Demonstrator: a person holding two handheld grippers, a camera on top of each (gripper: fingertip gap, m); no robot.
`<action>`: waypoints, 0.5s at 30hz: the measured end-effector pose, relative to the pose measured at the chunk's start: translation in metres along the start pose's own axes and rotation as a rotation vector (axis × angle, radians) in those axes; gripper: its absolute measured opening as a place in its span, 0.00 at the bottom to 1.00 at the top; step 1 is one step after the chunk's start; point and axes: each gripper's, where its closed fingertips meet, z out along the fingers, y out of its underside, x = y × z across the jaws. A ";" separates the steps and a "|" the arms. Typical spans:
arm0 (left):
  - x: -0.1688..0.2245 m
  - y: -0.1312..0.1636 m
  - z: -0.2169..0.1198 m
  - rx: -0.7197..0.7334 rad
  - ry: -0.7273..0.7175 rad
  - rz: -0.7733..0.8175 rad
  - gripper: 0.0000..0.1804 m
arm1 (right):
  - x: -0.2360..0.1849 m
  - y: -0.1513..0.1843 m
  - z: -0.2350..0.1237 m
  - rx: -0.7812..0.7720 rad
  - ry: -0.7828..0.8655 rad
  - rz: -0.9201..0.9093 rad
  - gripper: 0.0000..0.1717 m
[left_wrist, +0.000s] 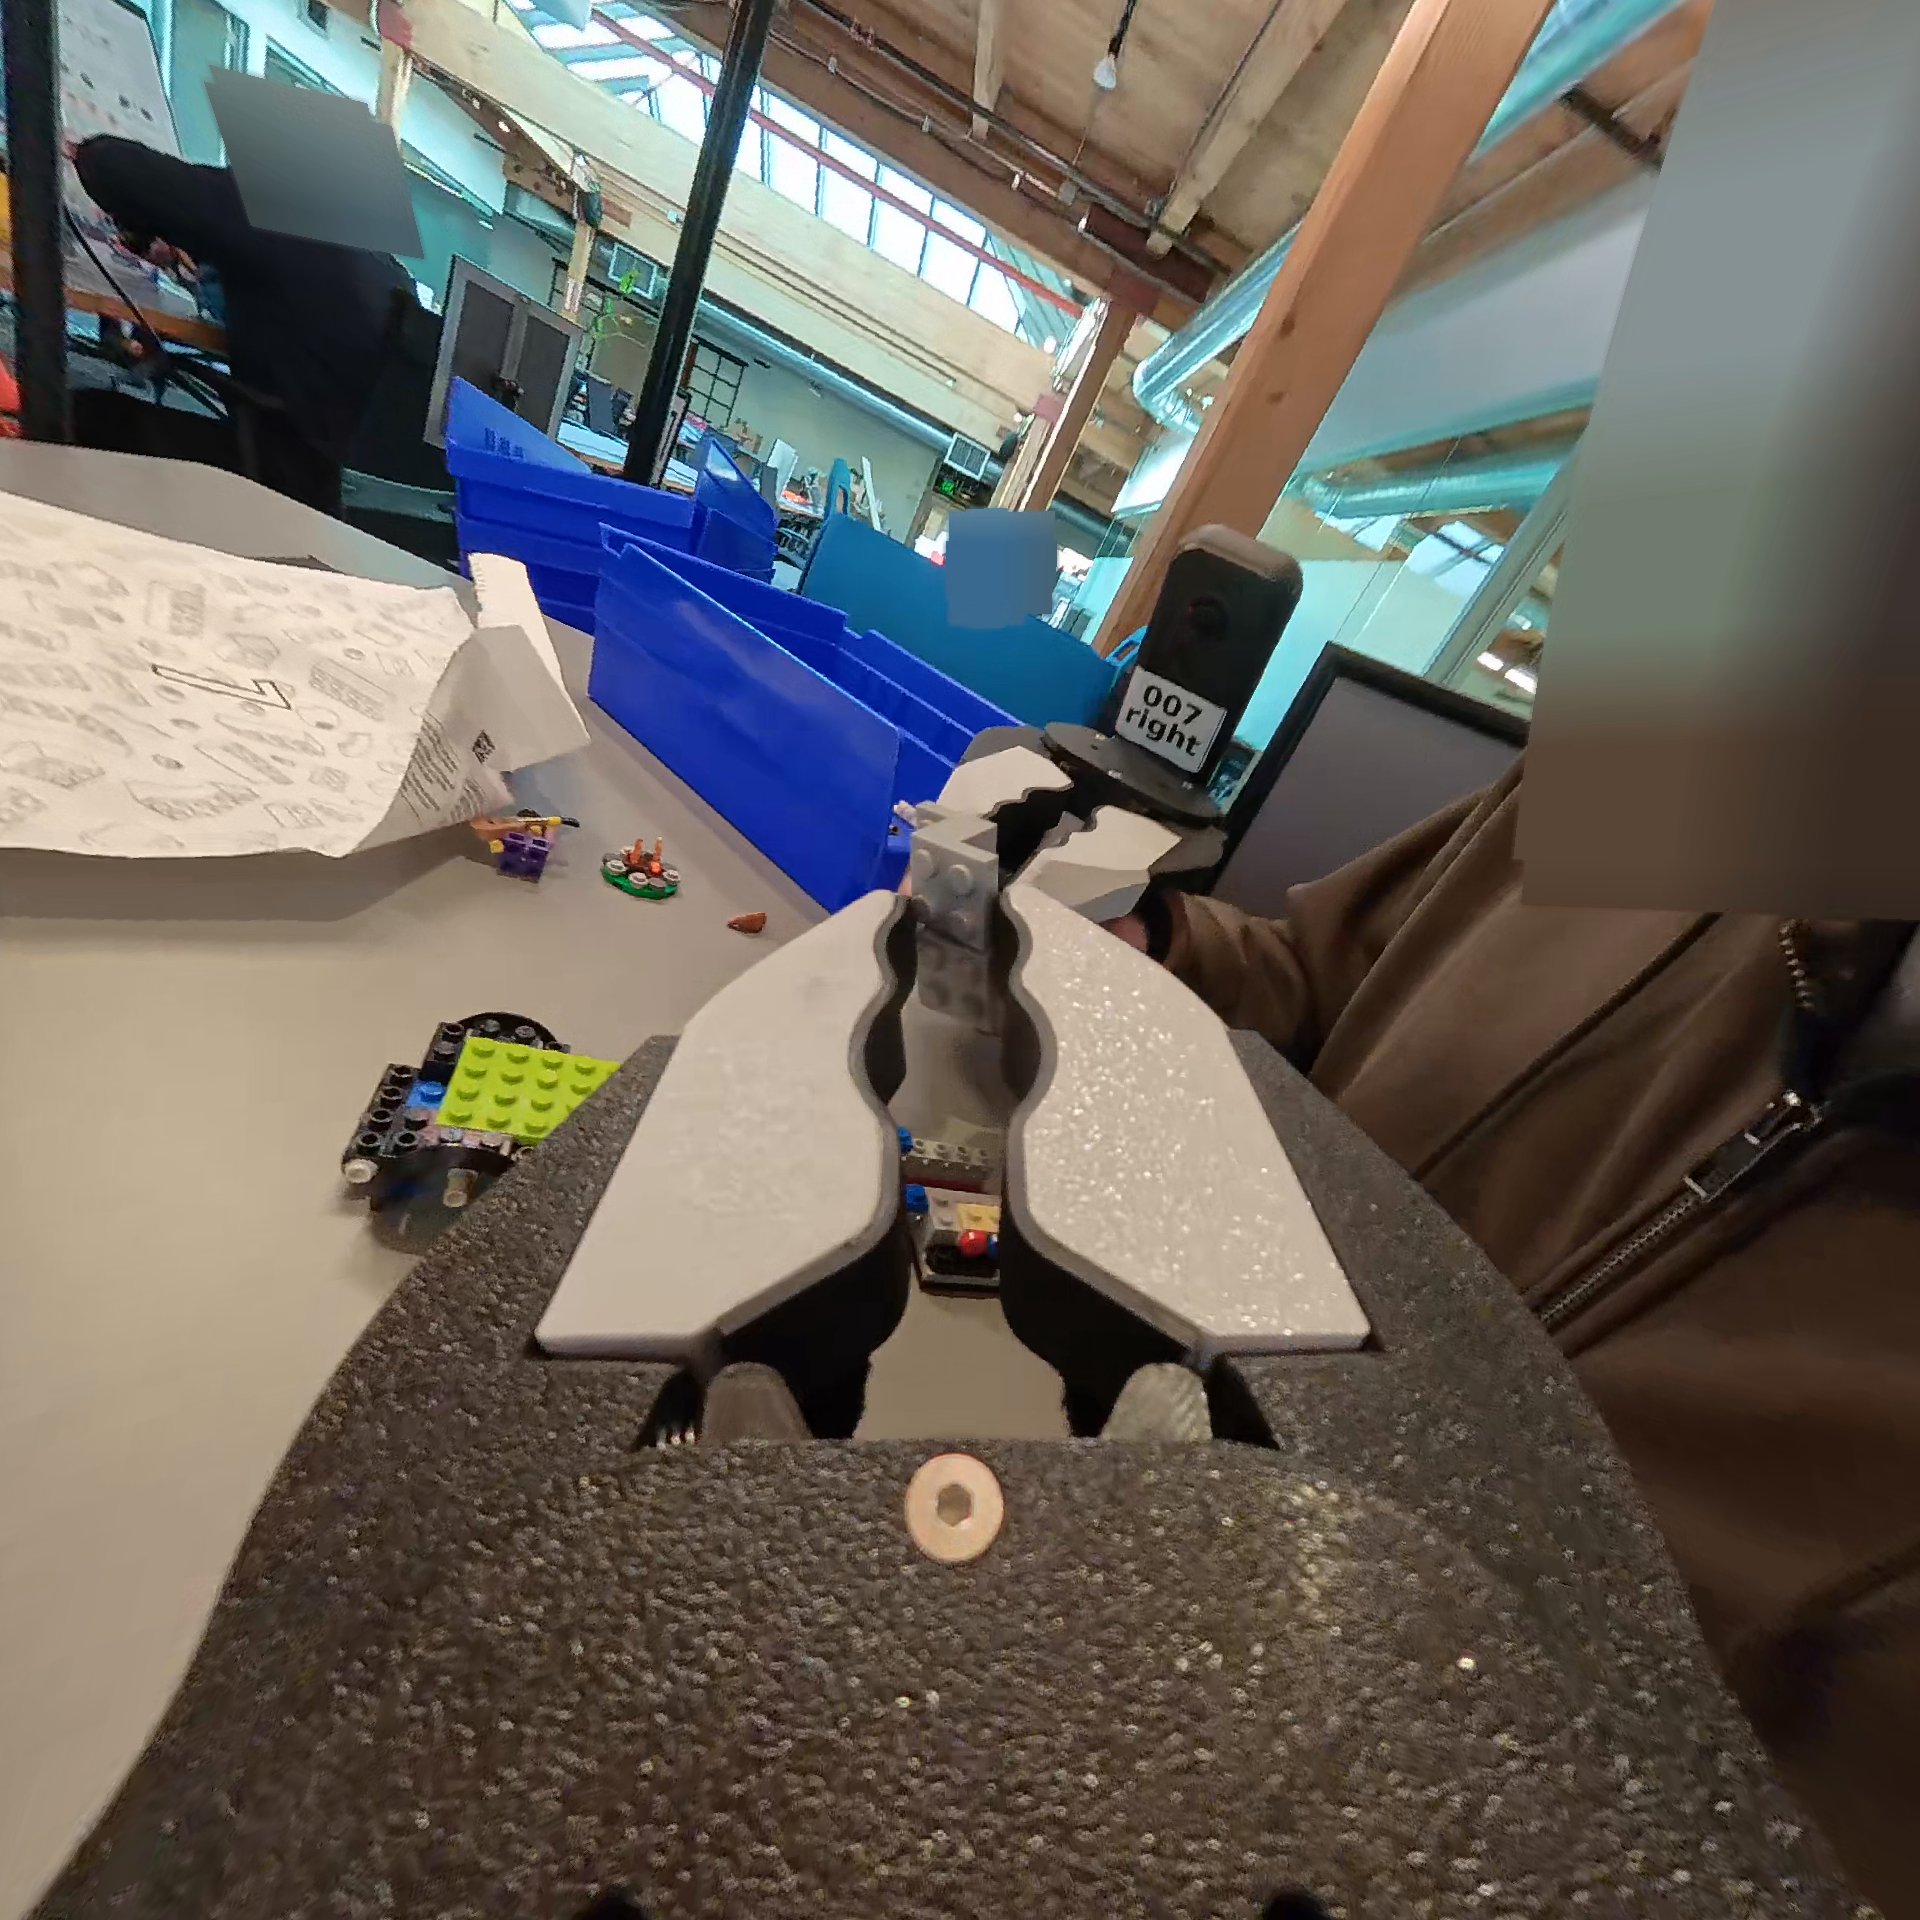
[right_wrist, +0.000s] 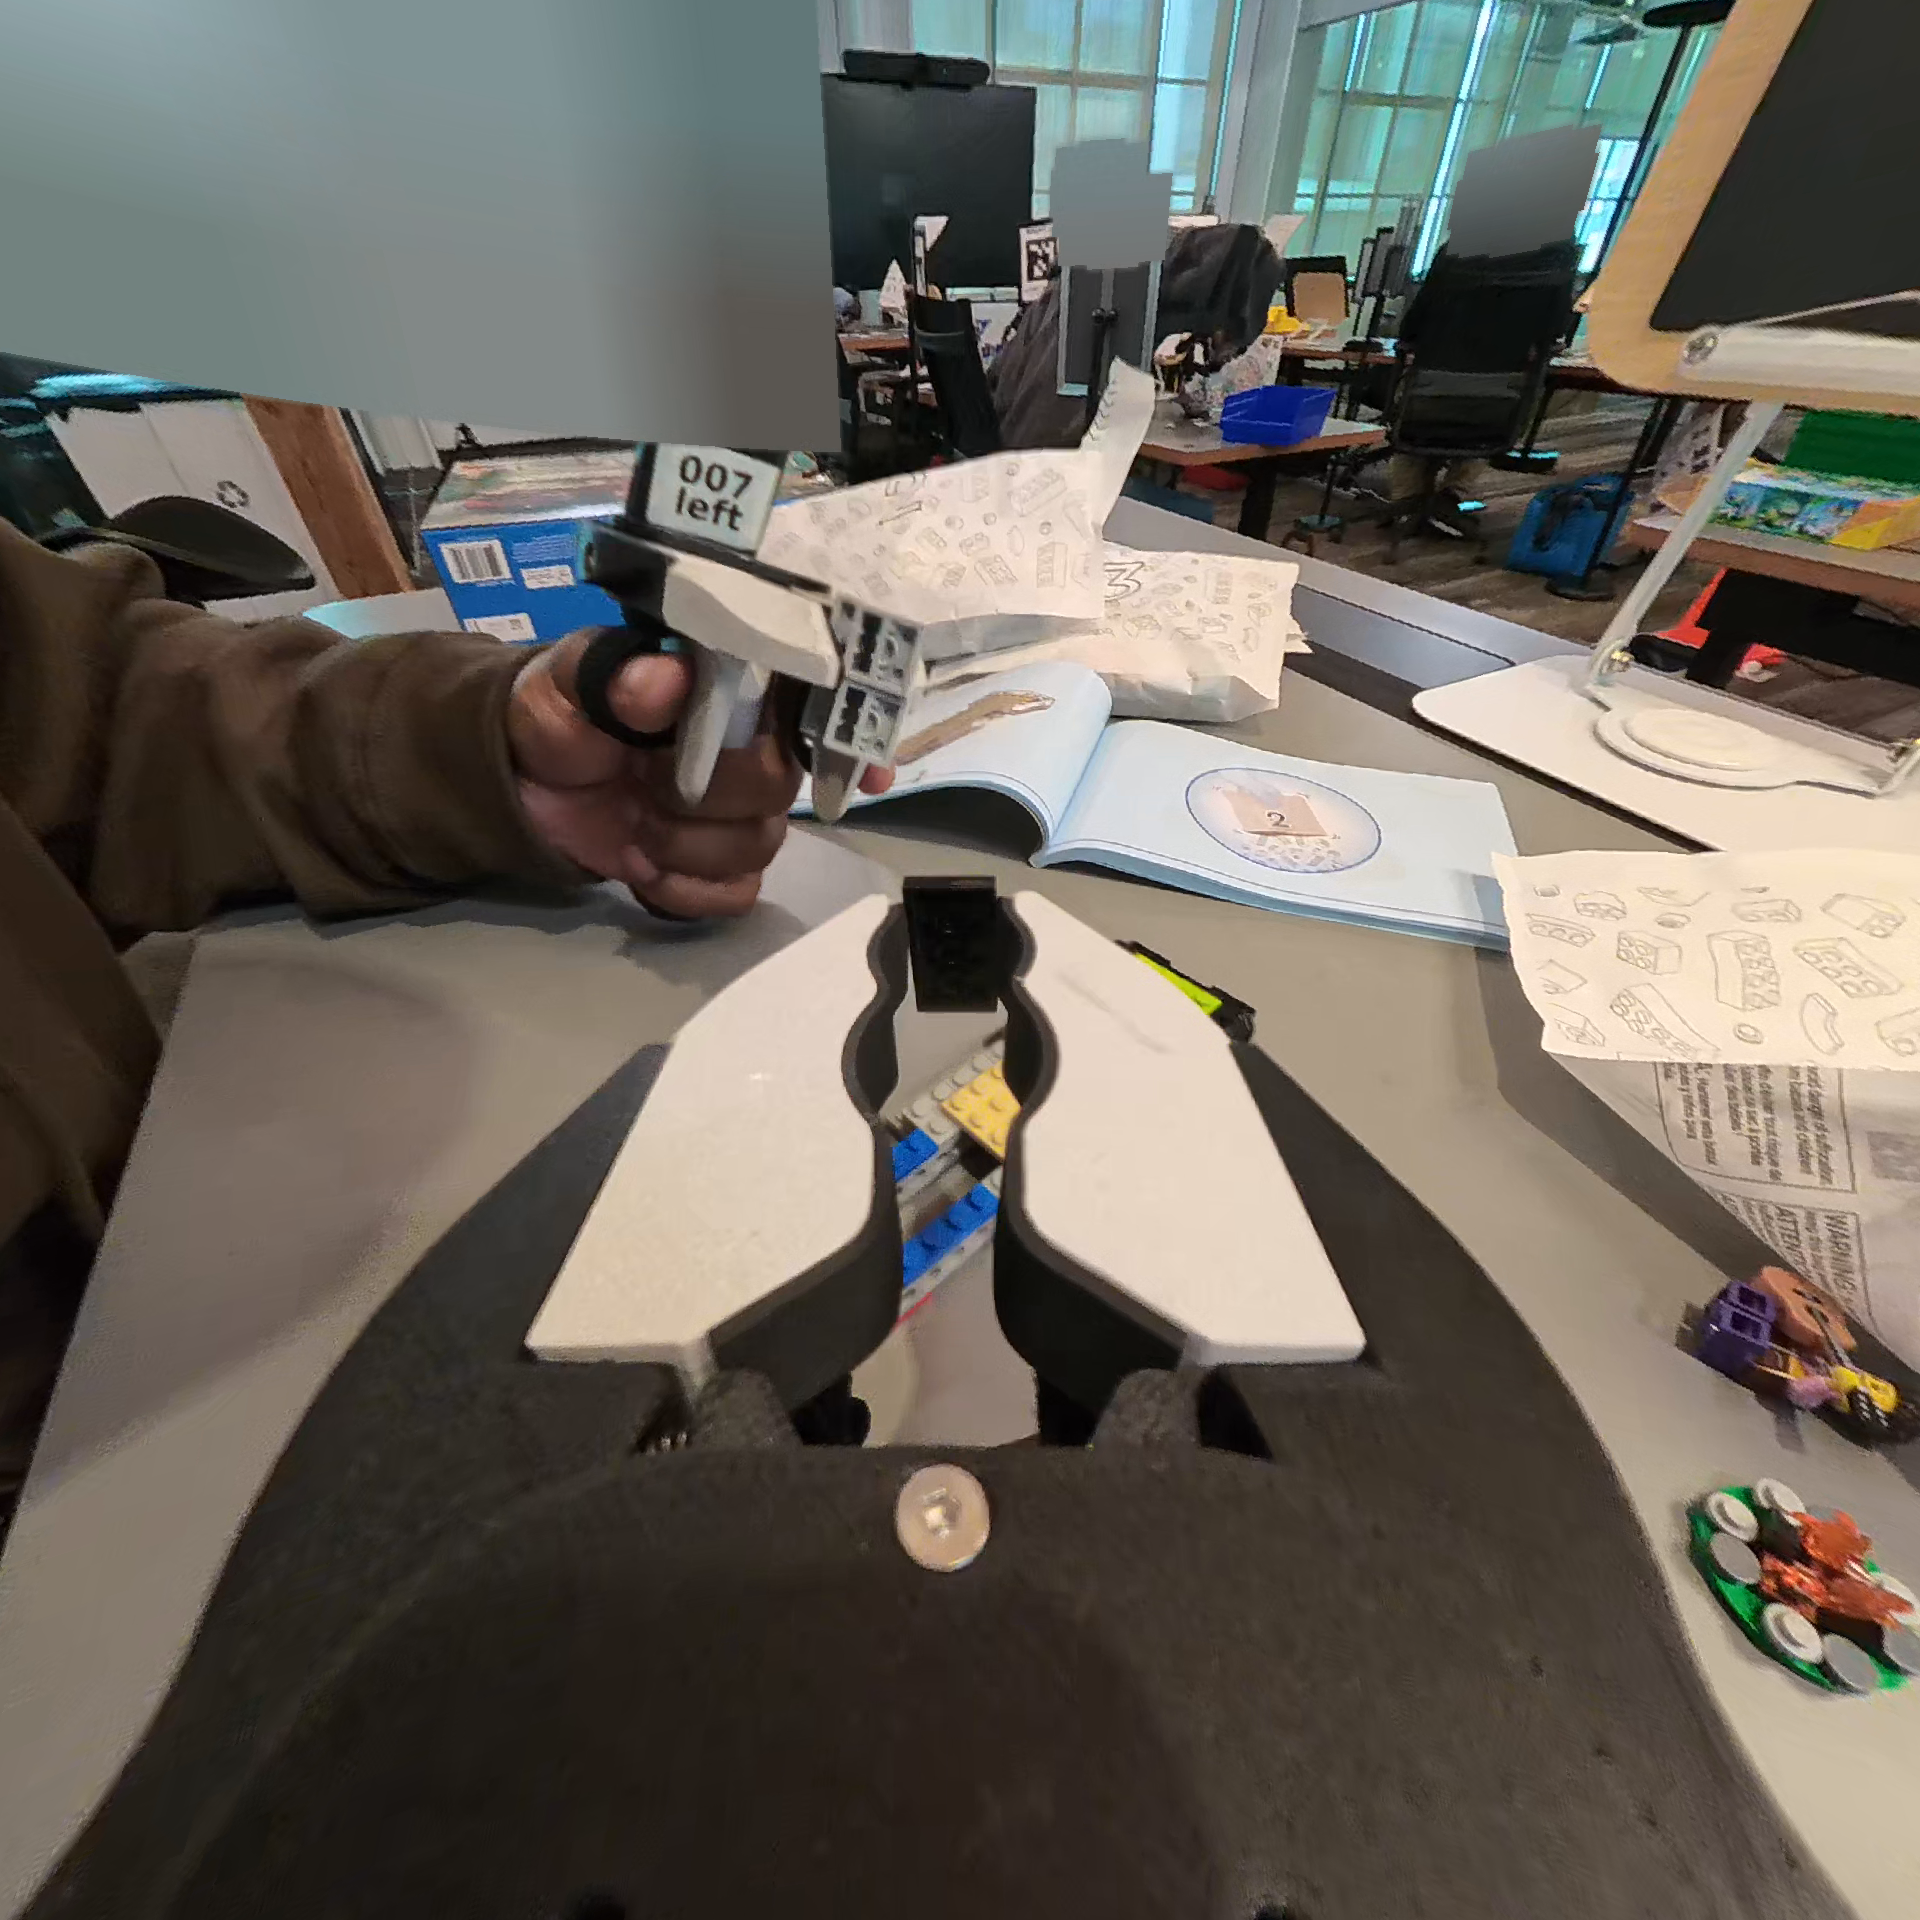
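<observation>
My left gripper (left_wrist: 956, 914) is shut on a grey brick piece (left_wrist: 951, 904) that sticks up past the fingertips, held in the air. It shows in the right wrist view (right_wrist: 868, 675) at the upper left, held by a hand, with the grey piece's underside facing me. My right gripper (right_wrist: 951, 920) is shut on a small black brick (right_wrist: 951, 945) between its fingertips. It shows in the left wrist view (left_wrist: 1060, 821) just behind the grey piece. A black build with a lime plate (left_wrist: 478, 1101) lies on the grey table (left_wrist: 208, 1039) to the left.
Blue bins (left_wrist: 748, 707) stand at the back. White printed paper bags (left_wrist: 229, 686) lie at the left. An open booklet (right_wrist: 1226, 810) lies ahead. A small purple build (right_wrist: 1766, 1340) and a round green build (right_wrist: 1808, 1600) sit at the right. A blue, grey and yellow build (right_wrist: 956, 1153) lies under my right gripper. My right fingertips sit around 7 cm from my left ones. To the round green build (right_wrist: 1808, 1600): right tips about 20 cm, left tips about 25 cm.
</observation>
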 end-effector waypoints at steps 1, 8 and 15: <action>0.000 0.000 0.000 0.003 0.009 -0.021 0.07 | 0.001 0.003 -0.001 -0.013 0.015 -0.010 0.09; 0.005 0.003 0.003 -0.008 0.020 -0.037 0.07 | 0.018 0.007 -0.043 -0.047 0.242 -0.051 0.09; 0.016 0.013 0.025 -0.084 0.050 -0.005 0.07 | 0.093 0.002 -0.176 -0.096 0.737 0.006 0.10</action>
